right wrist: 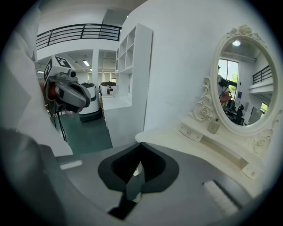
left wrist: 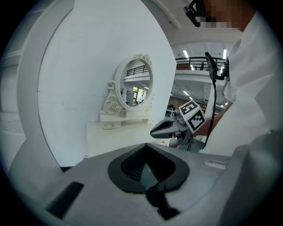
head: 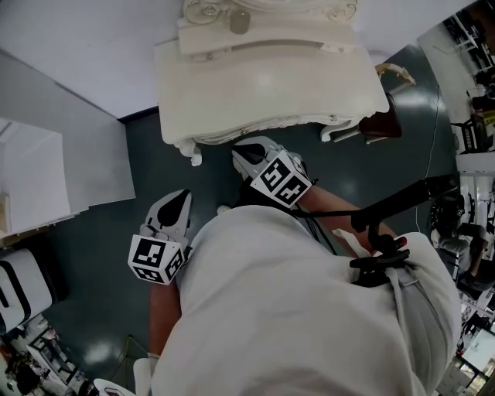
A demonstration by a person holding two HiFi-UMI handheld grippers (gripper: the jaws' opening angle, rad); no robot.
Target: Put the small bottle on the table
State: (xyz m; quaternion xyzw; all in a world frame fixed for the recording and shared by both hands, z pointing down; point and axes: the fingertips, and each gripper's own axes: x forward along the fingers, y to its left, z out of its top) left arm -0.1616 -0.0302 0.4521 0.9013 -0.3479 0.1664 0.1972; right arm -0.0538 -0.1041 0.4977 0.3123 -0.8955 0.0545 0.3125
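The small bottle (head: 240,22) stands on the raised shelf at the back of the white dressing table (head: 263,85), below the oval mirror (right wrist: 241,84). In the right gripper view the bottle (right wrist: 214,125) is up and to the right of the jaws; in the left gripper view the bottle (left wrist: 123,113) is small and far off. My left gripper (head: 180,201) hangs over the dark floor, short of the table's front left corner, shut and empty. My right gripper (head: 247,149) sits at the table's front edge, also shut with nothing in it.
A white shelf unit (head: 31,178) stands to the left, with a white machine (head: 19,286) below it. A dark brown piece of furniture (head: 380,124) is by the table's right corner, and cluttered equipment (head: 472,155) lines the right edge. A black cable runs across the person's white sleeve.
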